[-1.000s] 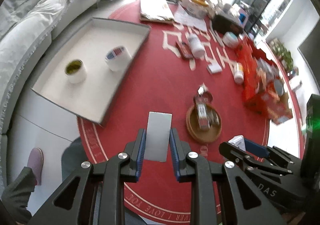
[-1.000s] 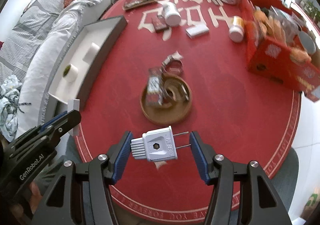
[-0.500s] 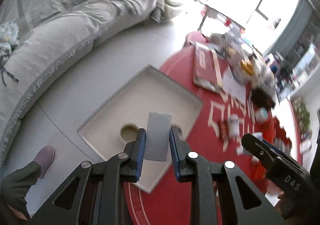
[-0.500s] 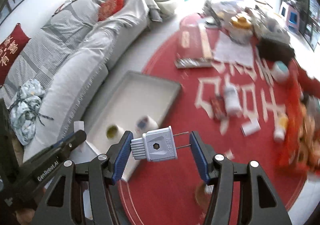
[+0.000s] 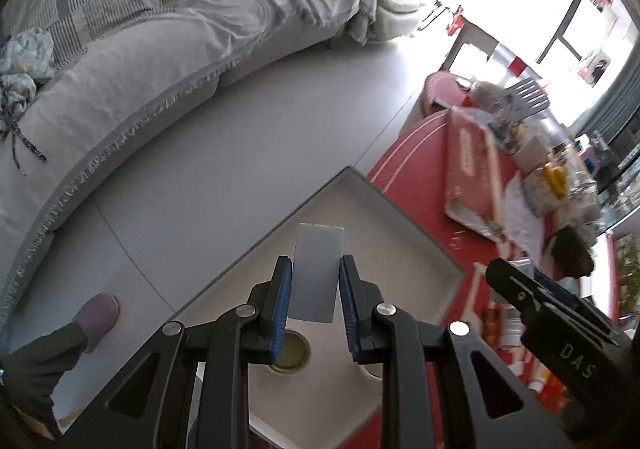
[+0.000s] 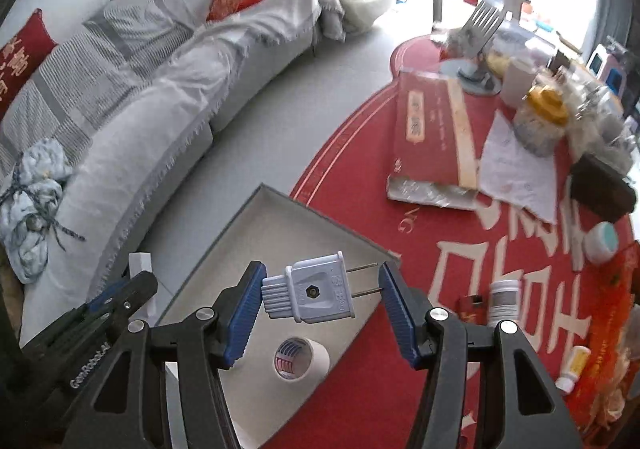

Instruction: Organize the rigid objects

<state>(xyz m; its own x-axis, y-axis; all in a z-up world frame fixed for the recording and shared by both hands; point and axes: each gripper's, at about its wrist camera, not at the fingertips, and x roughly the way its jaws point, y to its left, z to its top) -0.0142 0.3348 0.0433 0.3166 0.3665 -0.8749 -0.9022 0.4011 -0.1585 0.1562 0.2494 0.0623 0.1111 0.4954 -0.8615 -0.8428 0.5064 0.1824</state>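
My left gripper (image 5: pixel 314 299) is shut on a flat grey card (image 5: pixel 317 272) and hangs above the white tray (image 5: pixel 384 225), which overhangs the edge of the red round table (image 5: pixel 416 153). Beneath its fingers lies a tape roll with a yellow-green core (image 5: pixel 291 355). My right gripper (image 6: pixel 320 299) is shut on a grey two-pin plug (image 6: pixel 310 291), held lengthwise with the pins against the right pad, above the same tray (image 6: pixel 280 225). A white tape roll (image 6: pixel 302 359) stands in the tray below the plug. The other gripper shows at each view's edge.
A grey sofa (image 6: pixel 132 97) with red cushions curves along the left, with grey floor between it and the table. A red book (image 6: pixel 430 133), paper, jars, bottles and a dark box (image 6: pixel 602 187) crowd the table's far side. A foot in a purple slipper (image 5: pixel 96 313) rests on the floor.
Both grippers have swung left from over the table's middle and the wooden dish to above the white tray, still holding the card and the plug. The sofa and floor have come into view.
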